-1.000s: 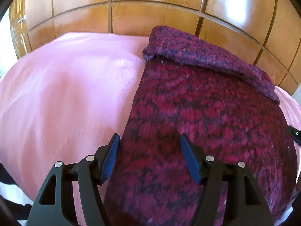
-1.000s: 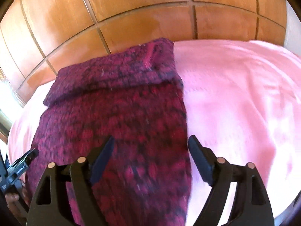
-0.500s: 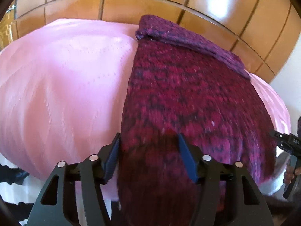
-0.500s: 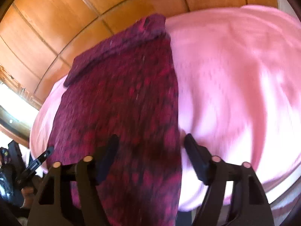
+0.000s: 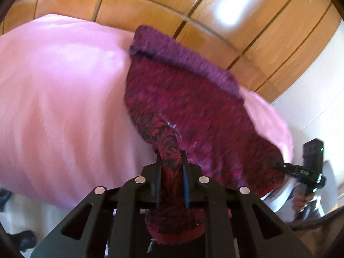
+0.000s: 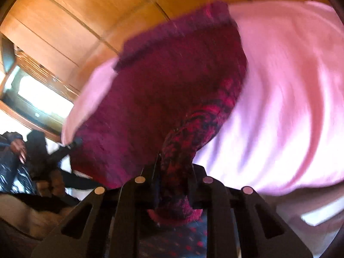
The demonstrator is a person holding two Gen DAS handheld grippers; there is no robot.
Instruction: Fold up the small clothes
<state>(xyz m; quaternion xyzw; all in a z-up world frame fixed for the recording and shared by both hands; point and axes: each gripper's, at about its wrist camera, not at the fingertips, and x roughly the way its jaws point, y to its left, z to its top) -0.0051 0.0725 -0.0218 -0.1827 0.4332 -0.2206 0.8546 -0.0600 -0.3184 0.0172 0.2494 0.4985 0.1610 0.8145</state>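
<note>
A dark red and black knitted garment (image 5: 189, 111) lies on a pink bedcover (image 5: 64, 99), its far end folded over. My left gripper (image 5: 172, 161) is shut on the garment's near left corner, which is bunched between the fingers. In the right wrist view my right gripper (image 6: 174, 167) is shut on the near right corner of the same garment (image 6: 172, 81), and the near edge is lifted off the pink cover (image 6: 290, 107). The right gripper also shows in the left wrist view (image 5: 301, 172), and the left gripper in the right wrist view (image 6: 64, 148).
A wooden panelled wall (image 5: 193, 10) stands behind the bed and also shows in the right wrist view (image 6: 86, 21). A bright window (image 6: 38, 94) is at the left. The bed's near edge drops off below both grippers.
Both grippers were open over the garment's near edge. They have closed on its two near corners and pulled them up and back.
</note>
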